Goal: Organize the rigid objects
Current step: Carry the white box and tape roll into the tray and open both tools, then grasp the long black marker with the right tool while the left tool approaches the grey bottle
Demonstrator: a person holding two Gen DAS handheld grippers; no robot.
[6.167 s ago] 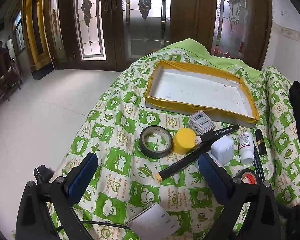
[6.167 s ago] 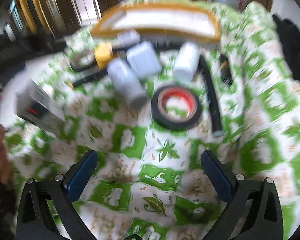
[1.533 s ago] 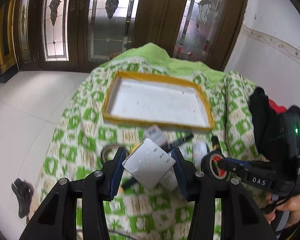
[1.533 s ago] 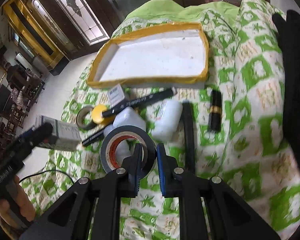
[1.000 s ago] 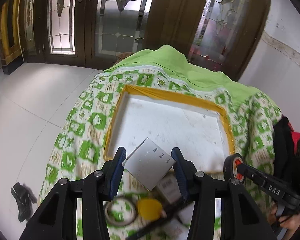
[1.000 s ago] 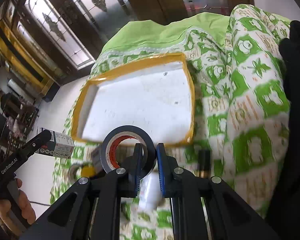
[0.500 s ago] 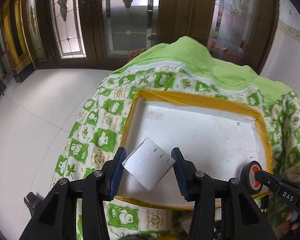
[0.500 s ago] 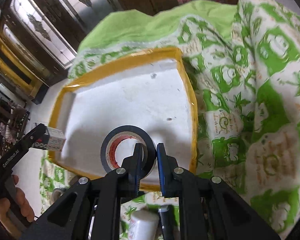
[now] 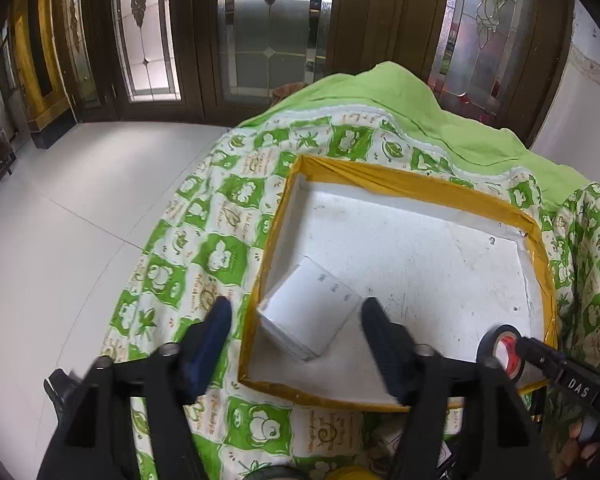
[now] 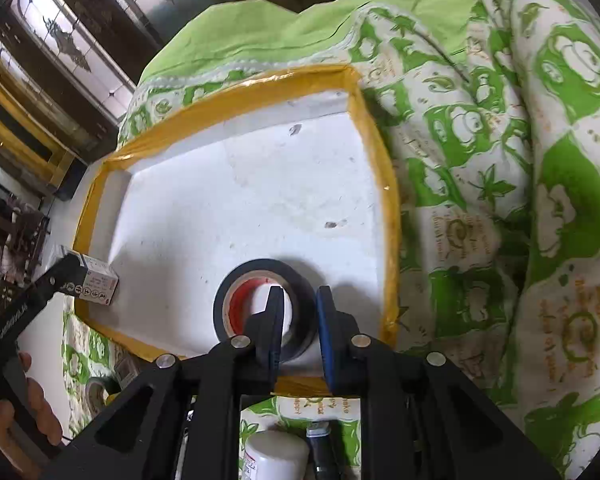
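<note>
A white tray with a yellow taped rim (image 9: 400, 184) lies on the green patterned cloth. A small white box (image 9: 308, 314) rests in the tray's near left corner, between the fingers of my open left gripper (image 9: 294, 312), which no longer touch it. It also shows in the right wrist view (image 10: 96, 280). My right gripper (image 10: 298, 312) is shut on the wall of a black tape roll with a red core (image 10: 260, 300), low over the tray floor (image 10: 240, 200) near its front edge. The roll also shows in the left wrist view (image 9: 502, 350).
A white bottle (image 10: 274, 460) and a dark pen (image 10: 322, 452) lie on the cloth in front of the tray. A yellow cap (image 9: 354, 472) peeks at the bottom edge. A folded quilt (image 10: 520, 160) rises to the right. The cloth drops to a tiled floor (image 9: 60, 220) on the left.
My left gripper lowered the white box into the tray's near left corner and opened, letting it go. My right gripper moved forward and down with the tape roll over the tray.
</note>
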